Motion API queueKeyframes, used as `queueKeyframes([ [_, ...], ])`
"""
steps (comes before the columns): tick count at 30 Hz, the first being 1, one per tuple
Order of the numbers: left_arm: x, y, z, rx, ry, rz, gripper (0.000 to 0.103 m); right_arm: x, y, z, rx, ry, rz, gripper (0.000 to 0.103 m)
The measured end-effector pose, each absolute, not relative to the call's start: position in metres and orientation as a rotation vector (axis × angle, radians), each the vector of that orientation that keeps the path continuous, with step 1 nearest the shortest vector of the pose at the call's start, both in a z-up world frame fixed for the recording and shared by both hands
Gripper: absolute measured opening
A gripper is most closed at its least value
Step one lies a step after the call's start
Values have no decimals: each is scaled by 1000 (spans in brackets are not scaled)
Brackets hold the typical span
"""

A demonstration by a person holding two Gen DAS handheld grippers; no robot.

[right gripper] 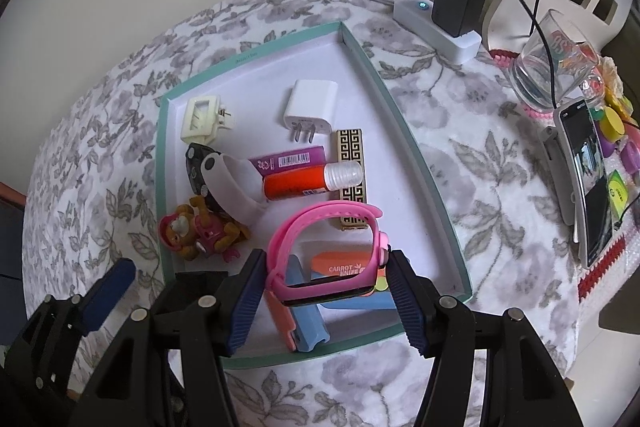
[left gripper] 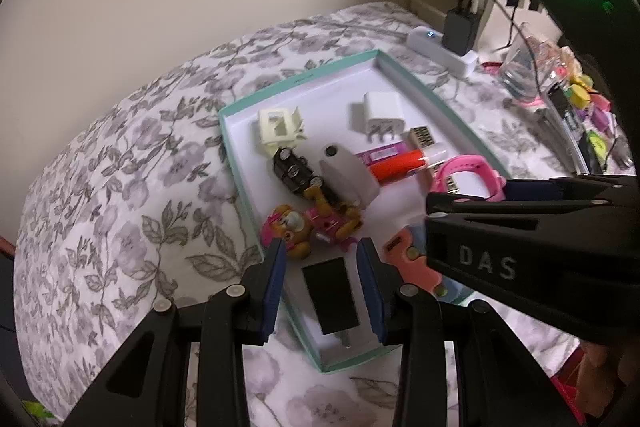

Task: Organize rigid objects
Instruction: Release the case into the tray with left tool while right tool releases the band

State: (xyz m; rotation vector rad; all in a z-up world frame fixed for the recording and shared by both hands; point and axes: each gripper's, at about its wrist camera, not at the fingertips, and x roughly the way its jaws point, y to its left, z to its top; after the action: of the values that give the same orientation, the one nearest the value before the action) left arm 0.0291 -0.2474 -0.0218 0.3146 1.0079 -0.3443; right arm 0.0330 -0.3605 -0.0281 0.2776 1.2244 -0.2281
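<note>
On the floral grey-and-white cloth of the bench (right gripper: 460,163) sits a shallow teal-rimmed cardboard tray with a white floor (right gripper: 436,195), and most of the small things lie inside it. My right hand-held gripper (right gripper: 326,293) stands partly open, its blue ribbed pads on either side of the face of a pink rubber-strapped watch (right gripper: 320,227); the pads sit against the watch's ends, though I cannot tell if they truly press on it. Under the watch lie an orange plastic utility knife marked "carrot knife" (right gripper: 344,265) and a light blue plastic piece (right gripper: 308,323).

My left hand-held gripper (left gripper: 322,291) hangs narrowly open over the near corner of the tray, with a flat black rectangular block (left gripper: 332,297) between its pads; there is a visible gap on each side, so it grips nothing.

Further in the tray are a white plug-in charger cube (right gripper: 310,103), a cream plastic plug adapter (right gripper: 202,121), a purple tube (right gripper: 286,159), an orange tube with a clear ribbed cap (right gripper: 308,185), a gold-and-black patterned bar (right gripper: 350,143), a white curved plastic holder (right gripper: 236,183) and a small pink-and-brown toy dog figure (right gripper: 196,233).

Outside the tray, a white power strip with a black adapter (right gripper: 440,27), a clear drinking glass (right gripper: 548,67) and a phone on a stand (right gripper: 588,183) stand to the right.
</note>
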Motion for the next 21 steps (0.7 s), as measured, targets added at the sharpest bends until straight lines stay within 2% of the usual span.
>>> queueKeyframes([
  [21,41,-234,-29,293,1066,-258,41,36,-359,-37,246,1252,-235,67],
])
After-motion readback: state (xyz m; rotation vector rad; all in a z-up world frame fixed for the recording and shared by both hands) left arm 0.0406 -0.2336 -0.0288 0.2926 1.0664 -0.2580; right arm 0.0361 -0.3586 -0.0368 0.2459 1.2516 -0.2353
